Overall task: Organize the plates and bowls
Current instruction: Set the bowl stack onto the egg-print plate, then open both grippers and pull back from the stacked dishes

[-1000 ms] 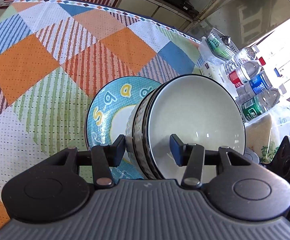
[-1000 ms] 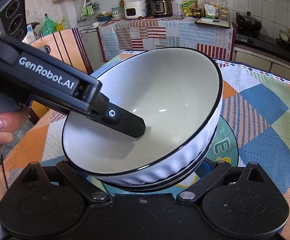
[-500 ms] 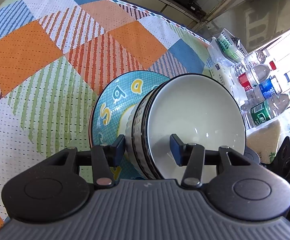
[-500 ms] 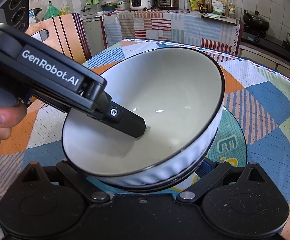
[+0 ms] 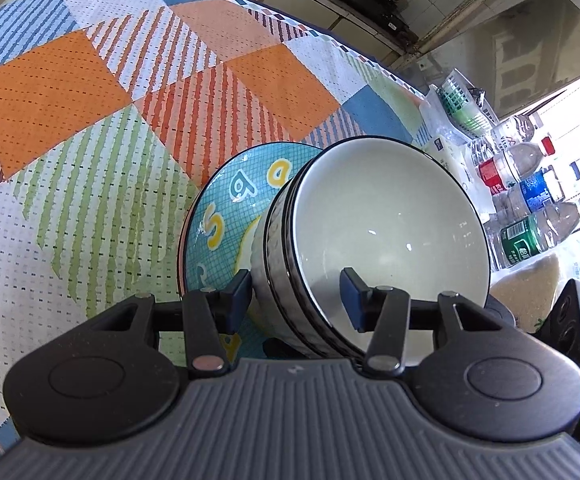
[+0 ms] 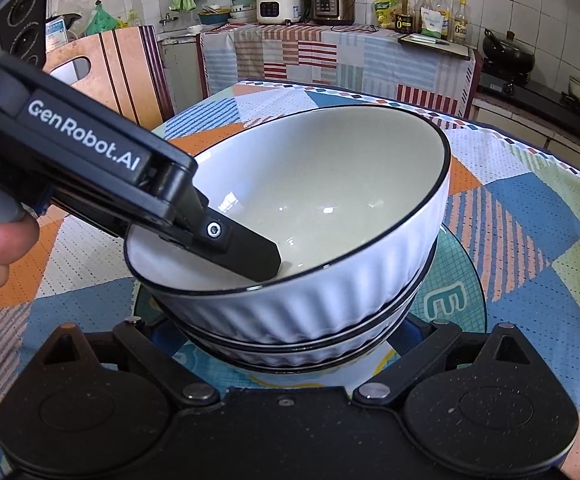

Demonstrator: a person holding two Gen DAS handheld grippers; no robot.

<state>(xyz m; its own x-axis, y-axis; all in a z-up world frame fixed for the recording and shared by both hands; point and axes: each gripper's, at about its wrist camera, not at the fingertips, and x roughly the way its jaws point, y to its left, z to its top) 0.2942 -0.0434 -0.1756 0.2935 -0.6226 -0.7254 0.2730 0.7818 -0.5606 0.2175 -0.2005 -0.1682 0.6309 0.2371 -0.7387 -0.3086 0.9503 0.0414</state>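
A stack of white ribbed bowls with black rims (image 6: 302,240) sits on a teal plate with letters (image 6: 454,300); both show in the left wrist view, bowls (image 5: 386,232) and plate (image 5: 234,208). My left gripper (image 5: 296,300) straddles the wall of the bowl stack, one finger (image 5: 352,296) inside the top bowl and one outside, jaws closed on it; its finger (image 6: 250,252) shows inside the bowl in the right wrist view. My right gripper (image 6: 286,344) sits low at the near side of the stack, fingertips hidden under the bowls, jaws spread wide.
The table has a patchwork cloth (image 5: 90,120). Several water bottles (image 5: 530,200), a green basket (image 5: 462,108) and bags stand along its edge. A wooden chair (image 6: 122,72) and a kitchen counter with cookers (image 6: 310,0) are beyond the table.
The bowl stack tilted less and came down level onto the teal plate, still gripped by my left gripper. Both cameras shifted slightly; the right gripper stayed spread around the base.
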